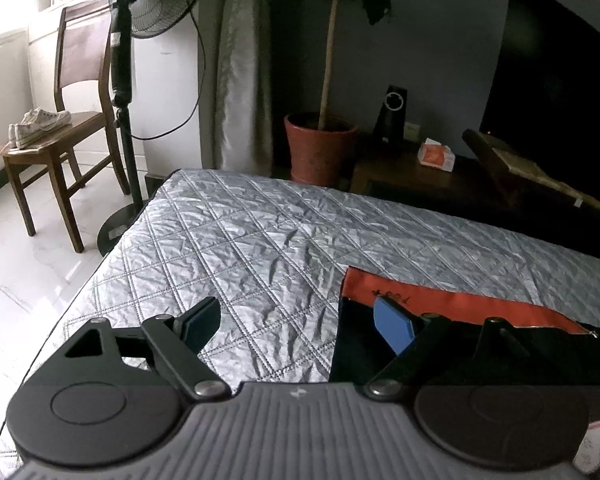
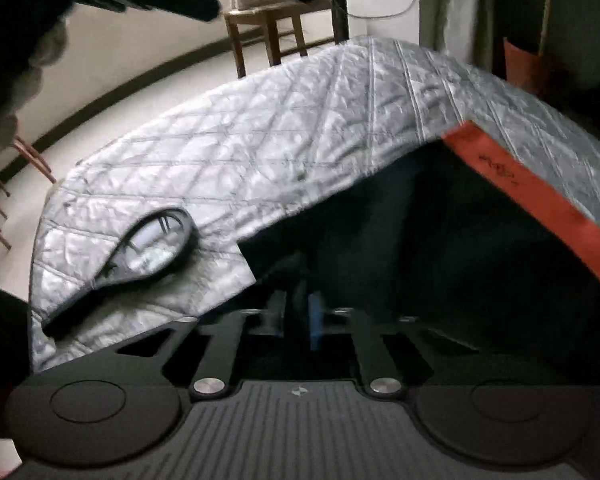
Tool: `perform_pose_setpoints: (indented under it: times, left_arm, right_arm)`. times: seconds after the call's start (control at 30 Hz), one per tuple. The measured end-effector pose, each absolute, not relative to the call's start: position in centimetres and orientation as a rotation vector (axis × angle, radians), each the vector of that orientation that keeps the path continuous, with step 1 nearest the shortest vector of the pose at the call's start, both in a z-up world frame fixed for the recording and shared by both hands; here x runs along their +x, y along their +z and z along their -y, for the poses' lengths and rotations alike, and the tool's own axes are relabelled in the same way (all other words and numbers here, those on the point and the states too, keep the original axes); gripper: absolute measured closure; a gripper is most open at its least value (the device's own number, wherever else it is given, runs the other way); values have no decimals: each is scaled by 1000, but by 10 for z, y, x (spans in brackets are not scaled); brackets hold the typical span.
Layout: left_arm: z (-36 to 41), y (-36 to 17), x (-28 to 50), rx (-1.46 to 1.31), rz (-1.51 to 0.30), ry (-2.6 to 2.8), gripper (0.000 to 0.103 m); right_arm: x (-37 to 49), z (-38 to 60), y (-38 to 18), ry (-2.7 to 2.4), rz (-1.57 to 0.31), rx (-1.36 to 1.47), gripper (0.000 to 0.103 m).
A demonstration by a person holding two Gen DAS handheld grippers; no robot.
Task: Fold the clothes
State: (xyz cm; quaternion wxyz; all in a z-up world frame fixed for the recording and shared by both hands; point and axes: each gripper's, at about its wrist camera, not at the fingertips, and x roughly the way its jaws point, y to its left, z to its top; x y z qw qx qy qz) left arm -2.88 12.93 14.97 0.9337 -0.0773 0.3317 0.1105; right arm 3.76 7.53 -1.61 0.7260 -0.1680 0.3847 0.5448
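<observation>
A black garment point(image 1: 356, 344) with an orange band point(image 1: 460, 300) lies flat on the silver quilted cover point(image 1: 240, 240). My left gripper point(image 1: 298, 322) is open above the garment's left edge. Its blue right pad point(image 1: 394, 326) hangs over the black cloth and its left finger point(image 1: 200, 320) over bare quilt, with nothing gripped. In the right wrist view the black garment point(image 2: 440, 240) and its orange band point(image 2: 540, 200) fill the right side. My right gripper point(image 2: 296, 312) is shut on the garment's near edge, with dark cloth pinched between its pads.
A black round-framed hand tool point(image 2: 148, 248) lies on the quilt left of the garment. Beyond the quilt's far edge are a wooden chair point(image 1: 60, 128) holding shoes, a fan stand point(image 1: 122, 80), a potted plant point(image 1: 320, 148) and a dark low table point(image 1: 420, 176).
</observation>
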Motion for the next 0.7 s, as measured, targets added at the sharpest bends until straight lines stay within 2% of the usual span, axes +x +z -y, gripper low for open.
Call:
perform_pose_setpoints:
  times: [0.13, 0.17, 0.2, 0.3, 0.33, 0.37, 0.4, 0.43, 0.47, 0.7]
  left_arm:
    - [-130, 150, -30, -163, -676, 234, 22]
    - [-130, 149, -30, -162, -678, 233, 22]
    - [-130, 149, -30, -160, -680, 231, 22]
    - [-127, 148, -30, -153, -685, 220, 22]
    - [-126, 147, -30, -149, -688, 214, 21]
    - [-125, 146, -29, -145, -694, 205, 21]
    - [-121, 145, -28, -135, -704, 192, 21]
    - [-118, 143, -27, -124, -714, 179, 21]
    - [-114, 141, -26, -114, -724, 165, 21]
    - [-91, 133, -19, -39, -755, 126, 21]
  right_arm:
    - [23, -82, 10, 1286, -694, -282, 95]
    - [20, -83, 13, 1280, -653, -277, 91]
    - [20, -85, 11, 1252, -655, -288, 87]
    - [30, -70, 4, 1206, -788, -271, 85]
    - [31, -55, 8, 1189, -784, -254, 79]
    - [37, -32, 13, 1138, -784, -223, 61]
    - [46, -5, 18, 1063, -787, -183, 49]
    - [54, 21, 24, 987, -789, -144, 28]
    - [66, 50, 29, 909, -788, -111, 25]
    - [175, 224, 78, 409, -757, -28, 26]
